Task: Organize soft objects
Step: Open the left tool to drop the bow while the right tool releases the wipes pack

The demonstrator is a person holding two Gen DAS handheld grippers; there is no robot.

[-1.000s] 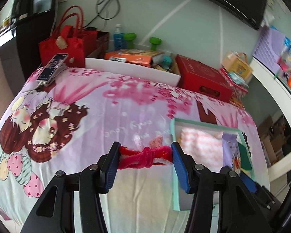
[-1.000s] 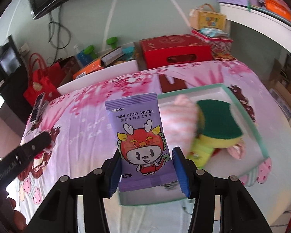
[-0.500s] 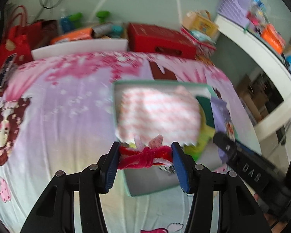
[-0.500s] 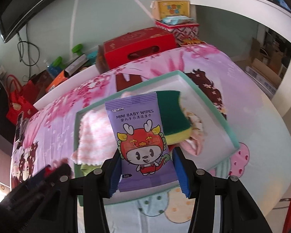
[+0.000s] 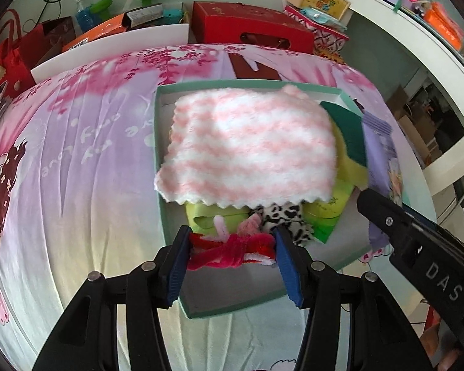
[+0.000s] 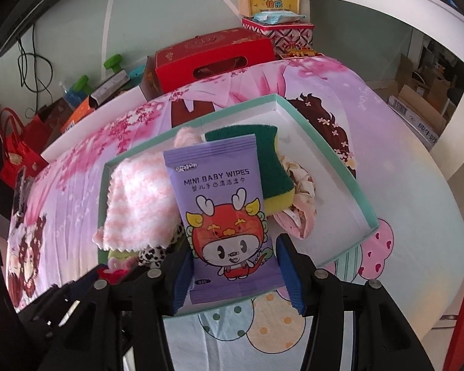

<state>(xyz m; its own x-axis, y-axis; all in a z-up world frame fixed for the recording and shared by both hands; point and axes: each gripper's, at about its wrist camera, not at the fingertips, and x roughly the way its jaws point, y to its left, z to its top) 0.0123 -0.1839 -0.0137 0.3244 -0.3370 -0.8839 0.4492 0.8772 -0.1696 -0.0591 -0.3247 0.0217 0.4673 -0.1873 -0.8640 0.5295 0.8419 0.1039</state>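
Wipes first: the purple baby wipes pack stands upright between the blue pads of the right gripper, and those jaws are opening right now. The left pad looks to be at the pack's edge, while a thin gap shows beside the right pad. The pack's lower end hangs just over the near rim of the teal box, its top leaning over the contents.

Over on the other side, the left gripper is clamped on a red and pink fuzzy tie, stretched crosswise from pad to pad, both pads pressing its ends. That bundle sits above the near part of the box, right over the leopard-print piece.

Inside the box, a pink-and-white striped cloth covers the left half, a green and yellow sponge lies beside it, and a pale floral scrunchie peeks out from under the sponge.

Both grippers tilt steeply down toward the box, side by side. The right tool shows at the right edge of the left wrist view. The box sits on a pink cartoon bedsheet.
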